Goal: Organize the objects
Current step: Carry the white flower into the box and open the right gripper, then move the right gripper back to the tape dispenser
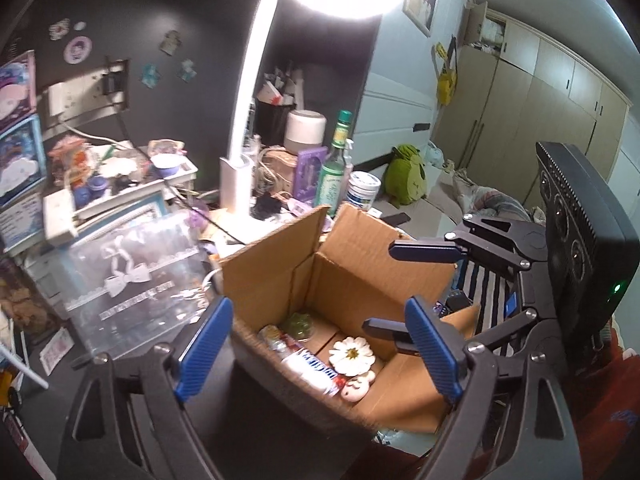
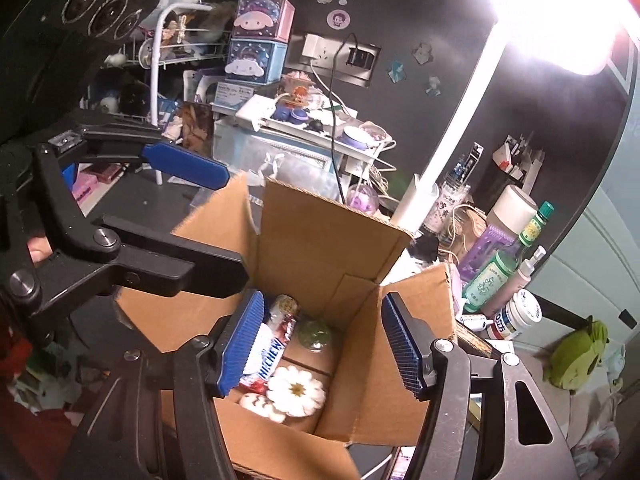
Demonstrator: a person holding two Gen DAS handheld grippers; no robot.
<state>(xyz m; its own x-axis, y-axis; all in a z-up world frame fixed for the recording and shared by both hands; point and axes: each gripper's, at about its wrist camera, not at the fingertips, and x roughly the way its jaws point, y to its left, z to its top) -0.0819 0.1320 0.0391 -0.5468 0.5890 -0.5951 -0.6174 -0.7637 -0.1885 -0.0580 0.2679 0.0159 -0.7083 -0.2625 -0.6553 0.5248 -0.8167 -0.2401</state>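
Note:
An open cardboard box stands on the cluttered desk; it also shows in the right wrist view. Inside lie a Hi-Chew candy pack, a white flower-shaped item, a small pink-white item, a green dome-shaped item and a small wrapped candy. My left gripper is open and empty above the box's near side. My right gripper is open and empty over the box; it also shows in the left wrist view at the box's right rim.
A white desk lamp stands behind the box. A clear plastic case sits left of it. A green bottle, a white jar, a purple box and stacked trays crowd the back. A green plush lies right.

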